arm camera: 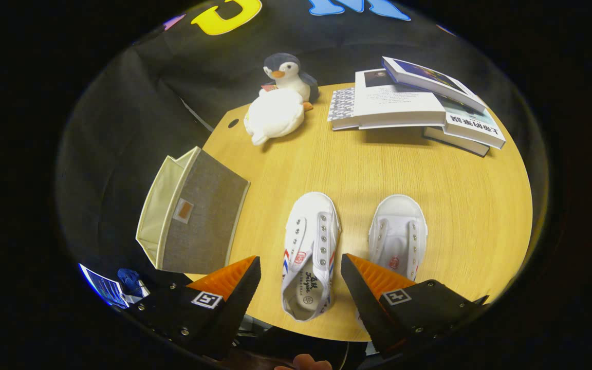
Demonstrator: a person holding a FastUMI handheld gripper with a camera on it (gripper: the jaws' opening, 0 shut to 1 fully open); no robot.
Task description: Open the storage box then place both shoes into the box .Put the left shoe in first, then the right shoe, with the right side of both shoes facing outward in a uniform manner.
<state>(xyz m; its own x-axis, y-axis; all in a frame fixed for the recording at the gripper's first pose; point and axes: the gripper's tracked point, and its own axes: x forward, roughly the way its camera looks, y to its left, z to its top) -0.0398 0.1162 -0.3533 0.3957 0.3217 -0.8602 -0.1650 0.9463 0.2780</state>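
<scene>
Two white canvas shoes lie on the wooden table, toes pointing away from me. The left shoe [310, 254] sits between my fingers, its heel close to me. The right shoe [398, 231] lies just to the right, its heel hidden behind my right finger [373, 280]. My gripper [301, 282] hovers above the table's near edge, open wide, holding nothing. A grey fabric storage box [201, 213] with a cream lining stands at the table's left edge, beyond my left finger, its open side turned to the left.
A plush penguin [280, 97] lies at the back left of the table [357, 164]. A stack of books [414, 103] rests at the back right. A fingertip of a hand [311, 364] shows below the gripper.
</scene>
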